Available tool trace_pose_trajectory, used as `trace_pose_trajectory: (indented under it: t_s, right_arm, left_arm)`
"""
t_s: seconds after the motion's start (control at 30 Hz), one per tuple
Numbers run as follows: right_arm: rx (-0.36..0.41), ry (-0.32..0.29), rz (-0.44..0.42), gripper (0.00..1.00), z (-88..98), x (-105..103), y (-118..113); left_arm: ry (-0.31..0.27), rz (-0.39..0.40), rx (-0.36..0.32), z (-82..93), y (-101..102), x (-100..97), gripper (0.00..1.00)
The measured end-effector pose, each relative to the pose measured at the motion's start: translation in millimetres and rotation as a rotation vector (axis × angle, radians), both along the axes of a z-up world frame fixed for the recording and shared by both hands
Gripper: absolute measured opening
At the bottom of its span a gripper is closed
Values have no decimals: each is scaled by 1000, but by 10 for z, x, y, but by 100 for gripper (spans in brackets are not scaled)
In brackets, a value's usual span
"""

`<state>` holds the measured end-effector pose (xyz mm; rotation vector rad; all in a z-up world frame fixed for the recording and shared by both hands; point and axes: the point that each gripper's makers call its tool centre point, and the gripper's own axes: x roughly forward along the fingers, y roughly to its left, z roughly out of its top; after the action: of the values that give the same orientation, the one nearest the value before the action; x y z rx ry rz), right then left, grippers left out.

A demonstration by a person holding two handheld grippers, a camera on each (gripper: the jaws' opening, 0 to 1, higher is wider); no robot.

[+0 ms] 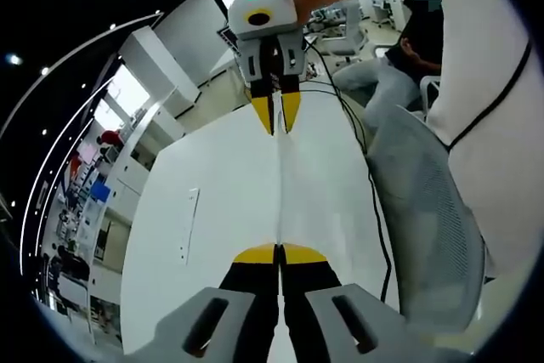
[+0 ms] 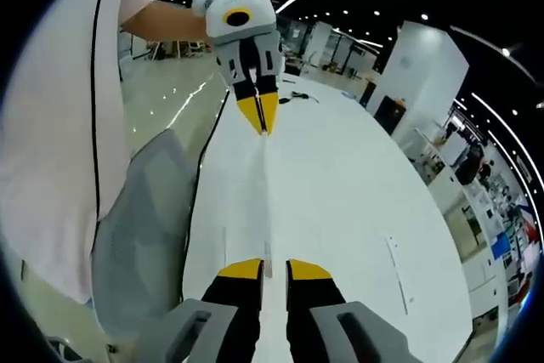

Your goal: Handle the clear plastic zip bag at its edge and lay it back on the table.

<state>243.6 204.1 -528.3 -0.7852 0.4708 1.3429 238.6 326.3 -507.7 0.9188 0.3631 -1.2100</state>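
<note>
Clear zip bag [image 1: 279,184] stretched edge-on between both claws above the white table [image 1: 204,210]. Left gripper [image 1: 279,254] clamps near edge; right gripper [image 2: 264,269] pinches opposite edge.

Two grippers: left [image 1: 279,254] and right [image 2: 274,269], each with two yellow-tipped jaws. One clear bag [image 1: 280,184], stretched edge-on between them above one white table [image 1: 212,201]. One grey mesh chair [image 1: 425,218], one black cable [image 1: 374,193], one seated person [image 1: 399,57] in the background
</note>
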Motion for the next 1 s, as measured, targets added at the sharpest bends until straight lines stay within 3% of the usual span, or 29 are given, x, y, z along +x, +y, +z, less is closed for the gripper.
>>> trace_pose_trajectory:
  t_s: [0.3, 0.83, 1.0]
  right_arm:
    - [32, -3, 14, 12, 146, -30, 146]
    - [86, -25, 73, 14, 410, -184, 744]
    - [91, -34, 101, 13, 401, -251, 951]
  left_arm:
    - [-7, 5, 5, -29, 0, 4, 0]
    - [-16, 41, -20, -7, 6, -27, 0]
    - [-19, 43, -28, 19, -15, -53, 0]
